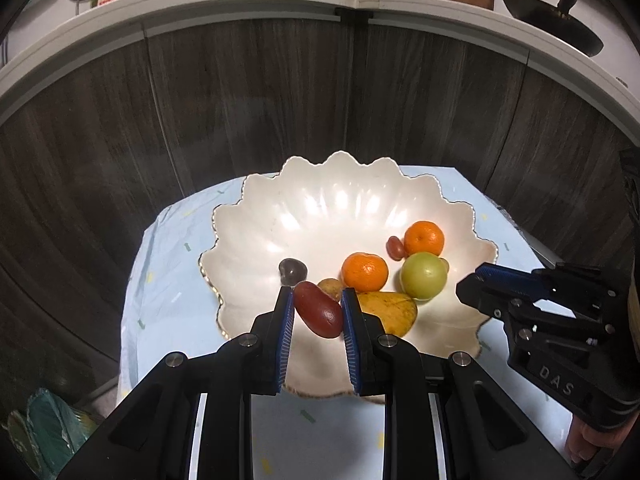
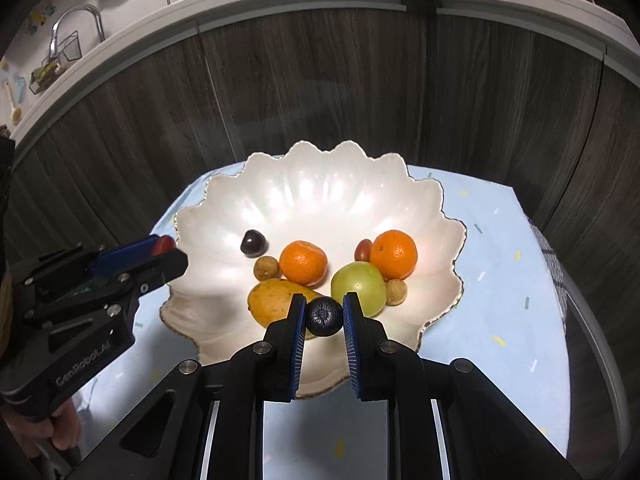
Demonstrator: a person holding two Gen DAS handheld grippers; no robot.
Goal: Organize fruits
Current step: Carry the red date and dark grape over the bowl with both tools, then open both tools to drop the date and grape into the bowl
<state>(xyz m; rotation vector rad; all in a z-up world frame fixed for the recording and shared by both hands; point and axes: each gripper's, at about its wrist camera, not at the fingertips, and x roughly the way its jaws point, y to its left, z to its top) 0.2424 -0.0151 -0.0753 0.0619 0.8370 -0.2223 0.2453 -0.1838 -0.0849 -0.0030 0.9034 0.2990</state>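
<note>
A white scalloped bowl [image 1: 256, 216] [image 2: 224, 220] stands on a pale blue cloth. In it lie two tangerines [image 1: 365, 272] [image 2: 303, 262], a green round fruit [image 1: 423, 276] [image 2: 358, 288], a yellow mango [image 1: 394, 312] [image 2: 272, 300], a dark cherry [image 1: 293, 271] [image 2: 253, 243], a small red tomato [image 1: 395, 247] [image 2: 363, 250] and brown longans [image 2: 266, 268]. My left gripper [image 1: 318, 312] is shut on an oblong red tomato [image 1: 318, 314] over the bowl's near left side. My right gripper [image 2: 323, 316] is shut on a dark blueberry [image 2: 323, 316] over the bowl's front.
The blue cloth [image 1: 320, 432] [image 2: 500, 280] covers a small table before dark wood cabinet doors [image 1: 248, 100]. Above them runs a white counter [image 1: 360, 0] with dishes, a wok and a soap bottle. A hand holds each gripper handle at the frame edges.
</note>
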